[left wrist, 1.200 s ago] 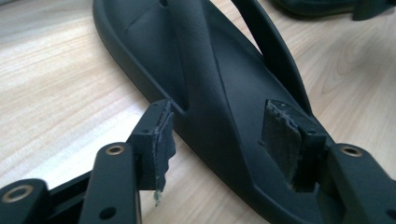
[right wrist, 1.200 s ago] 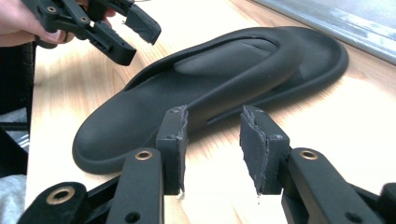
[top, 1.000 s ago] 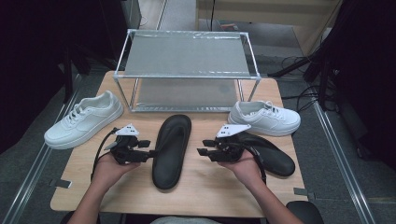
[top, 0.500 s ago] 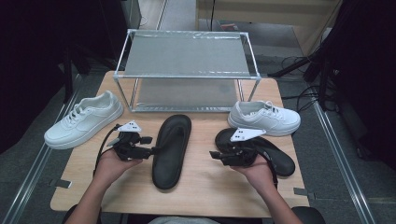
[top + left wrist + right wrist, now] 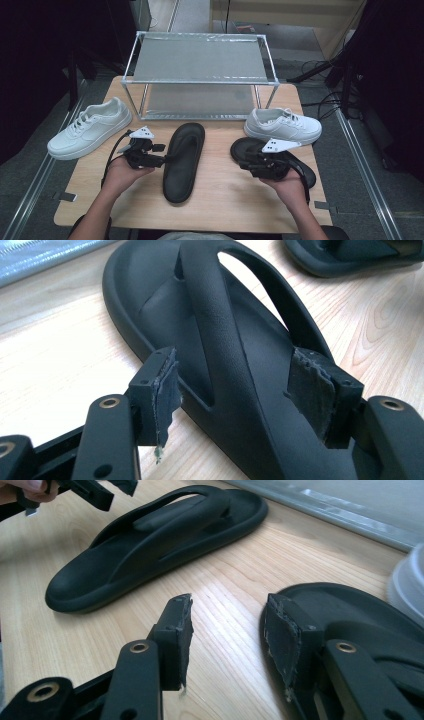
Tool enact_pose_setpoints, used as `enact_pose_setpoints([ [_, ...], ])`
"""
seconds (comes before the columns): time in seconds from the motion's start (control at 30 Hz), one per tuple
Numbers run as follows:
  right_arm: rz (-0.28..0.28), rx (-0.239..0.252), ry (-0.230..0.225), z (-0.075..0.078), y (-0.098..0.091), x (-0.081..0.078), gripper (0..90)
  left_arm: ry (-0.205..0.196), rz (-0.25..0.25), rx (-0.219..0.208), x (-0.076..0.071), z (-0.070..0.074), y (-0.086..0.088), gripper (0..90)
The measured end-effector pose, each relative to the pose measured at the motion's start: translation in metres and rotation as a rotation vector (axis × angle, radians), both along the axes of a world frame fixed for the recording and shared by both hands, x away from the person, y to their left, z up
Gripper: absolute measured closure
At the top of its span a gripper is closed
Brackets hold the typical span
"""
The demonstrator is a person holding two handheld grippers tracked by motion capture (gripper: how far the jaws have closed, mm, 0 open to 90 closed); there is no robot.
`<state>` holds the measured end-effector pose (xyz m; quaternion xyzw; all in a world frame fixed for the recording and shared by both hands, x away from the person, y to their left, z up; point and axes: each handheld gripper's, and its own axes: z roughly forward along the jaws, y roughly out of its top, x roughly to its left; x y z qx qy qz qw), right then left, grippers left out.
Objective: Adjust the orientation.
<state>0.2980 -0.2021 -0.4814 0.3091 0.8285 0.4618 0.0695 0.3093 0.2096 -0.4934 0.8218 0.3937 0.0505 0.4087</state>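
Two black sandals are laid on the bench (image 5: 215, 200), with a white sneaker at each side and a metal rack (image 5: 200, 75) at the far edge. The middle sandal (image 5: 184, 161) lies lengthwise, toe toward the rack. The left tool (image 5: 162, 155) is held at its left edge; in the left gripper view the jaws stand apart on either side of the sandal's strap (image 5: 220, 330), and no pad is seen pressing on it. The heel end of this sandal is cut off by the bottom of that view.

The right sandal (image 5: 242, 149) is largely covered in the high view by the right tool (image 5: 248, 162) and the hand (image 5: 290, 187) behind it, so that only its toe end and part of its far rim are made out. In the right gripper view the jaws are parted: one pad sits over the bare bench, the other at the sandal's edge, and whether that pad touches the rubber cannot be told. The jaws have just been closing a little, with only the sandal's rim between them. The strap of this sandal is hidden behind the right jaw.

The right sneaker (image 5: 282, 125) lies just beyond the right sandal; in the right gripper view only a blurred white corner of it is seen. The left sneaker (image 5: 90, 129) lies well apart from the left tool.
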Motion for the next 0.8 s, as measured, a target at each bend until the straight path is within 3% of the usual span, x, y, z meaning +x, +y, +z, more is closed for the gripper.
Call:
enact_pose_setpoints([
  [0.5, -0.052, -0.012, -0.015, 0.002, -0.029, -0.005, 56.0, -0.014, 0.008, 0.002, 0.002, 0.0, 0.002, 37.3],
  [0.8, -0.077, -0.037, -0.02, -0.004, -0.041, -0.001, 56.7, -0.028, 0.012, -0.006, 0.001, 0.001, 0.004, 37.3],
])
